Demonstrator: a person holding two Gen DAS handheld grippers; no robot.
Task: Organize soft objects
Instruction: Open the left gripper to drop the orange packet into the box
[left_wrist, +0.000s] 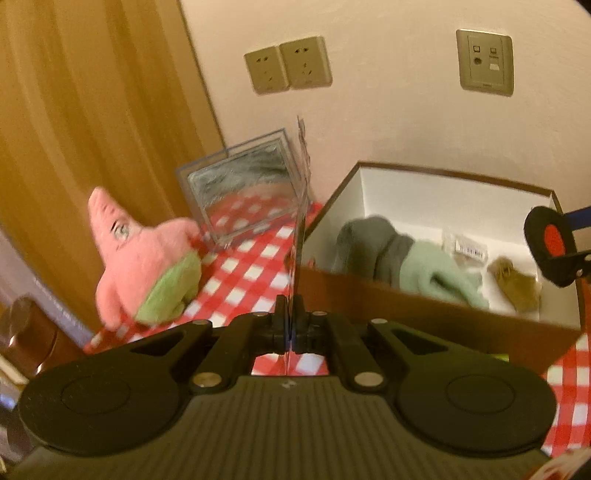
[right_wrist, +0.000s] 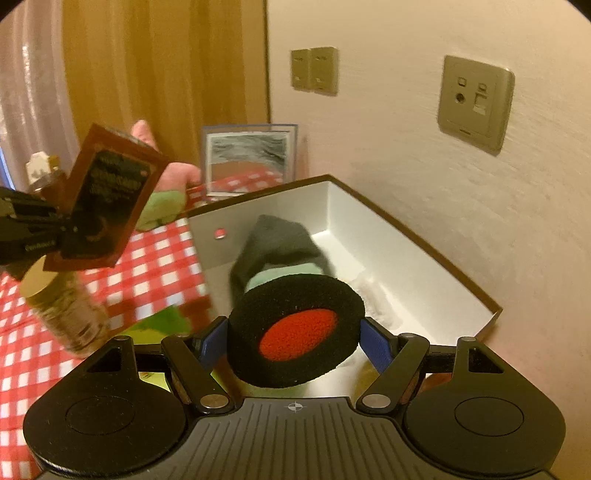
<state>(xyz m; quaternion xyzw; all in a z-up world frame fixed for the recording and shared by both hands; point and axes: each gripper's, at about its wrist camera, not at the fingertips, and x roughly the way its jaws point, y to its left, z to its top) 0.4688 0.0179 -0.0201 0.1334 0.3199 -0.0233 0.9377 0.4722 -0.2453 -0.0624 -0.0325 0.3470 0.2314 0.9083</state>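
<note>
My left gripper is shut on a flat dark red packet, seen edge-on in the left wrist view and face-on in the right wrist view, held above the checked tablecloth. My right gripper is shut on a round black foam pad with a red centre, held over the near edge of the brown box with a white inside. It also shows in the left wrist view. The box holds a grey sock, a mint green cloth and a small tan pouch. A pink starfish plush sits left of the box.
A clear acrylic box stands on the red-and-white checked cloth against the wall. A jar with a gold lid and a bottle stand at the left. A wooden panel and wall sockets are behind.
</note>
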